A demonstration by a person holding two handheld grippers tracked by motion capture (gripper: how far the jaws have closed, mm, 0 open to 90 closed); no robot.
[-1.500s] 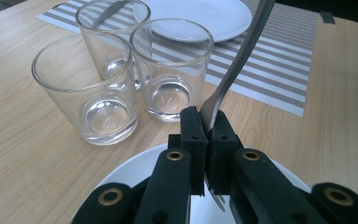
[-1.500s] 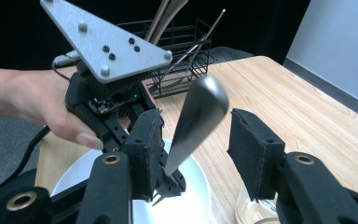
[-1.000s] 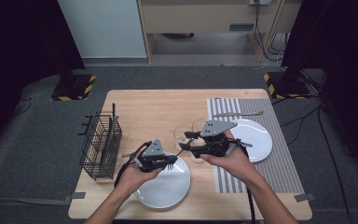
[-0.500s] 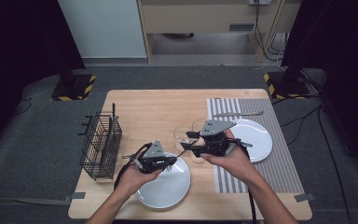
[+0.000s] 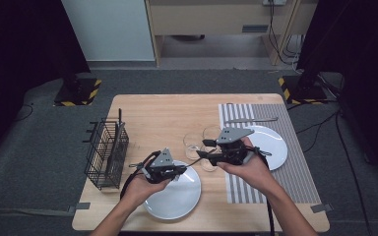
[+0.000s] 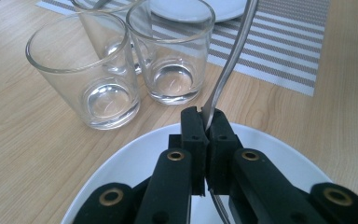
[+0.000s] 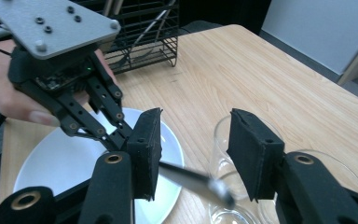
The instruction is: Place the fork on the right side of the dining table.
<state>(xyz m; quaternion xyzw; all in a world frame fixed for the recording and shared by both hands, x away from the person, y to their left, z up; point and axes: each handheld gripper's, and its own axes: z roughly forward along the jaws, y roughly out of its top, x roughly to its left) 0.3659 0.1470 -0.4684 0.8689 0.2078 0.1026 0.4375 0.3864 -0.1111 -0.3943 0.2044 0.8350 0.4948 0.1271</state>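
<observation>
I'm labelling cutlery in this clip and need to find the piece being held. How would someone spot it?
On the wooden table, find the near white plate in front of the three glasses. Above its rim the left tool is shut on a slim steel utensil handle, pointing toward the right tool, unlike the cutlery in the black wire basket.

A black wire basket (image 5: 107, 153) stood at the wooden table's (image 5: 167, 110) left edge; a striped placemat (image 5: 300, 172) and knife (image 5: 251, 119) lay opposite.

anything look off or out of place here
Nothing spilled or broken. The left tool pinches a metal utensil edge-on above the near plate; three empty glasses stand upright beside it.
</observation>
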